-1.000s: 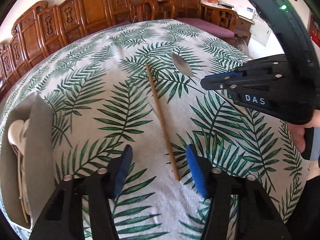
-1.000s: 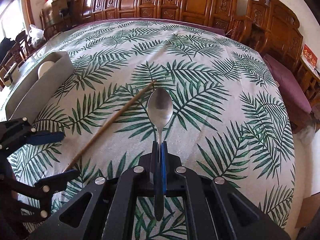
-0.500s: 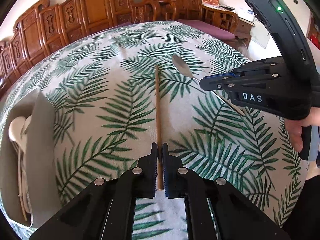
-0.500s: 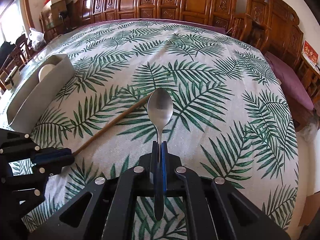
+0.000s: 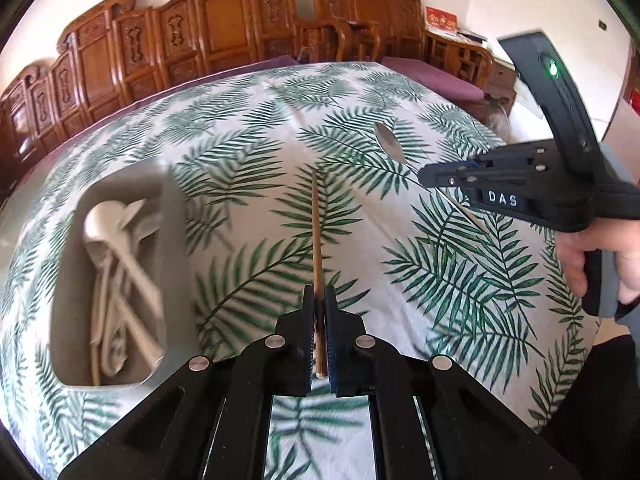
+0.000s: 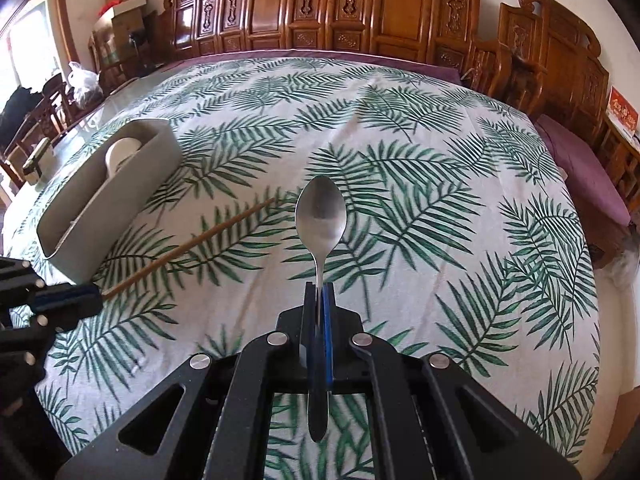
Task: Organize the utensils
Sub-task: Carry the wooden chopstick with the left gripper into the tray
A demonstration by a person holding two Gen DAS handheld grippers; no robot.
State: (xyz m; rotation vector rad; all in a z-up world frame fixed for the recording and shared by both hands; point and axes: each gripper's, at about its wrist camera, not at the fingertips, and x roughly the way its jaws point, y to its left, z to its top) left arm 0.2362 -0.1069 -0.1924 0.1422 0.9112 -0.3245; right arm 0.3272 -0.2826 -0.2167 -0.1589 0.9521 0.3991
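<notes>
My left gripper (image 5: 319, 300) is shut on the near end of a wooden chopstick (image 5: 316, 236), held above the leaf-print tablecloth; the chopstick also shows in the right wrist view (image 6: 192, 246). My right gripper (image 6: 319, 292) is shut on the handle of a metal spoon (image 6: 320, 216), bowl pointing forward, held above the cloth. The spoon bowl (image 5: 389, 145) and the right gripper (image 5: 428, 176) show at the right of the left wrist view. A grey utensil tray (image 5: 168, 240) to the left holds white spoons (image 5: 116, 248); it also shows in the right wrist view (image 6: 116, 204).
The round table wears a palm-leaf cloth (image 6: 400, 160). Carved wooden chairs (image 6: 360, 8) ring its far side. A purple cushion (image 6: 584, 172) lies off the right edge. Boxes and a bag (image 6: 84, 80) stand at the far left.
My left gripper closed on the chopstick, lifted it, and swung toward the grey tray, which now looms larger at left. The right gripper keeps holding the spoon, slightly raised.
</notes>
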